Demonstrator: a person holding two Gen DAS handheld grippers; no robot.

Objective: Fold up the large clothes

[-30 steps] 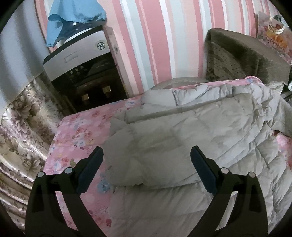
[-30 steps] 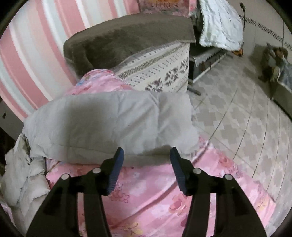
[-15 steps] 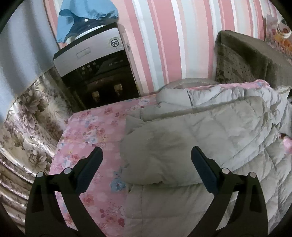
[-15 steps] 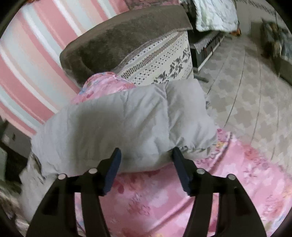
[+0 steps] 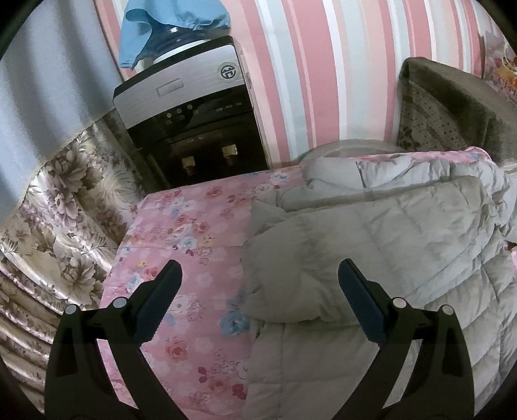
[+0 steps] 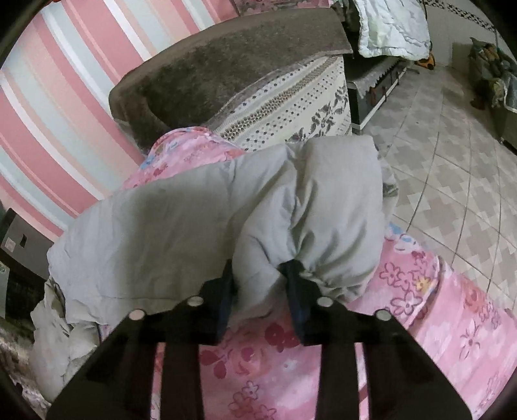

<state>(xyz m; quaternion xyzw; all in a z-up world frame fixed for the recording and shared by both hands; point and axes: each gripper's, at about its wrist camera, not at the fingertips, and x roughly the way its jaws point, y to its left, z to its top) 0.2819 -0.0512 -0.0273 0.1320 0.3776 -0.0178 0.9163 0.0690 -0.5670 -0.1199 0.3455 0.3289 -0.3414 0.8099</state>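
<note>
A pale grey quilted jacket lies spread on a pink floral bedcover. In the left wrist view its folded sleeve reaches the jacket's left edge, and my left gripper hovers wide open above that edge, touching nothing. In the right wrist view the jacket's other sleeve lies folded across the bed. My right gripper is closing on the sleeve's near edge, and a bunch of grey fabric is pinched between its pads.
A water dispenser with a blue cloth on top stands beyond the bed's far edge, against a striped wall. A brown-topped patterned seat sits behind the bed. Tiled floor lies to the right. A floral curtain hangs left.
My right gripper has moved forward and down onto the sleeve edge and closed on the fabric. My left gripper has shifted left, so more pink cover shows between its fingers.
</note>
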